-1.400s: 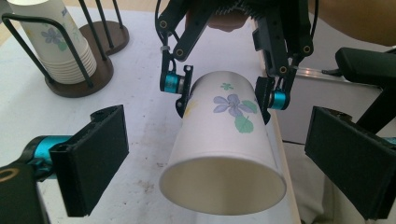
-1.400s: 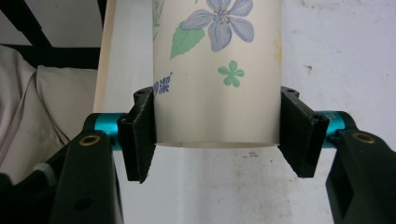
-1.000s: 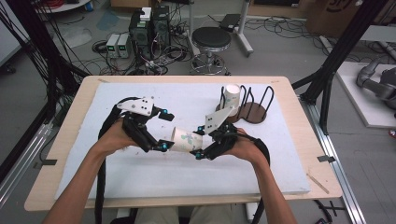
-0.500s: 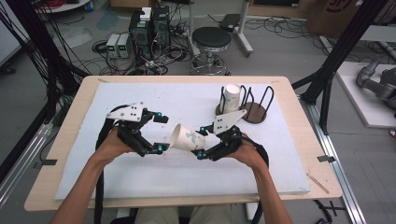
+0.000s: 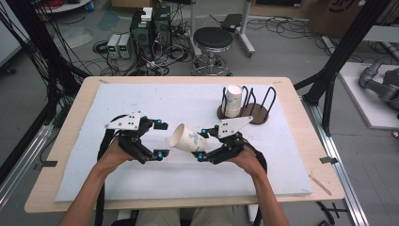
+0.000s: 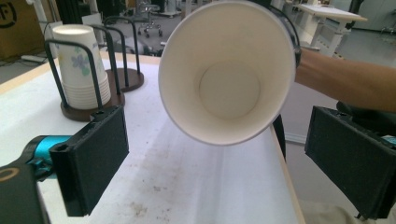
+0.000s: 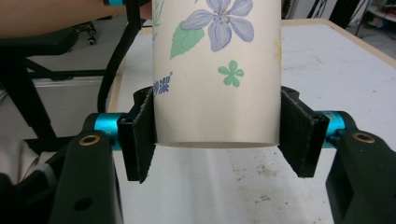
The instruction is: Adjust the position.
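A white paper cup (image 5: 188,140) with a blue flower print lies almost level above the mat, its mouth turned to the left. My right gripper (image 5: 202,144) is shut on its bottom end. In the right gripper view the two pads (image 7: 142,135) press the cup (image 7: 217,70) on both sides, with my right gripper (image 7: 217,140) at the cup's base. My left gripper (image 5: 161,140) is open just left of the cup's mouth. In the left gripper view the cup's open mouth (image 6: 227,70) faces the camera, above and beyond the spread jaws of my left gripper (image 6: 224,163).
A stack of matching cups (image 5: 232,100) stands upside down in a black wire holder (image 5: 256,113) at the back right, also seen as the cup stack (image 6: 81,70). A white mat (image 5: 141,99) covers the wooden table.
Both hands have sunk toward the mat with the cup. The cup now lies flatter, its mouth free in front of the left gripper's spread jaws.
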Tool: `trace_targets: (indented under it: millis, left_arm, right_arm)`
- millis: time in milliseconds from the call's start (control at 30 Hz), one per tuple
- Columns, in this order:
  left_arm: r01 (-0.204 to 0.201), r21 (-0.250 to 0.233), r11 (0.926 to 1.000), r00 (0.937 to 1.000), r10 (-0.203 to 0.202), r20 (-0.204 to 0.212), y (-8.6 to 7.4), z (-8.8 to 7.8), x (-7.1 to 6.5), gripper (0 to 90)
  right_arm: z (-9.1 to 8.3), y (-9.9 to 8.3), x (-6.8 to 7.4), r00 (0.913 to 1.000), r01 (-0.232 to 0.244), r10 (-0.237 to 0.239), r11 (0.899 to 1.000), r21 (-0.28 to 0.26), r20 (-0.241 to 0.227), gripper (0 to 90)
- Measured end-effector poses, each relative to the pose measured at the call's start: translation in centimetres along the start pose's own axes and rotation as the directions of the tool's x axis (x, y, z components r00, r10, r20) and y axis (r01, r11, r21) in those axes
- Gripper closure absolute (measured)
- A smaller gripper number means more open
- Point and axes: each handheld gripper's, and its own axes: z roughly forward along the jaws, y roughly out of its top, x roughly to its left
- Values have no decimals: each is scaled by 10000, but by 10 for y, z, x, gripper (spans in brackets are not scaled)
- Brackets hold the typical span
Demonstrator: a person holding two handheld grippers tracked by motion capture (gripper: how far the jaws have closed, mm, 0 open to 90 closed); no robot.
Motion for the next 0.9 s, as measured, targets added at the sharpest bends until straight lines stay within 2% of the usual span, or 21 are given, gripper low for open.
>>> trace_targets:
  millis: [133, 267, 333, 467, 533, 900]
  left_arm:
    - [57, 76, 10000, 10000, -56, -54, -4, 2, 1, 62]
    - [60, -184, 9998, 10000, -59, 46, -8, 4, 0, 62]
    - [117, -179, 9998, 9999, -116, 79, -11, 6, 0, 62]
    - [226, -206, 9995, 9996, -223, 143, -15, 10, 1, 62]
    - [268, -246, 9993, 9995, -263, 183, -17, 11, 2, 62]
    - [244, -303, 9992, 9989, -231, 408, -16, 22, 0, 62]
  right_arm:
    - [1, -3, 1, 10000, -75, 74, 9998, -203, -42, 371]
    - [3, -6, 2, 9998, -180, 176, 9992, -362, -124, 371]
    - [3, -7, 1, 10000, -71, 72, 9993, -381, 18, 371]
    - [3, -8, 2, 9998, -120, 111, 9986, -508, -173, 371]
    - [3, -8, 2, 9999, -35, 29, 9983, -576, -97, 371]
    - [8, -9, 3, 9999, 6, -13, 9986, -535, -131, 371]
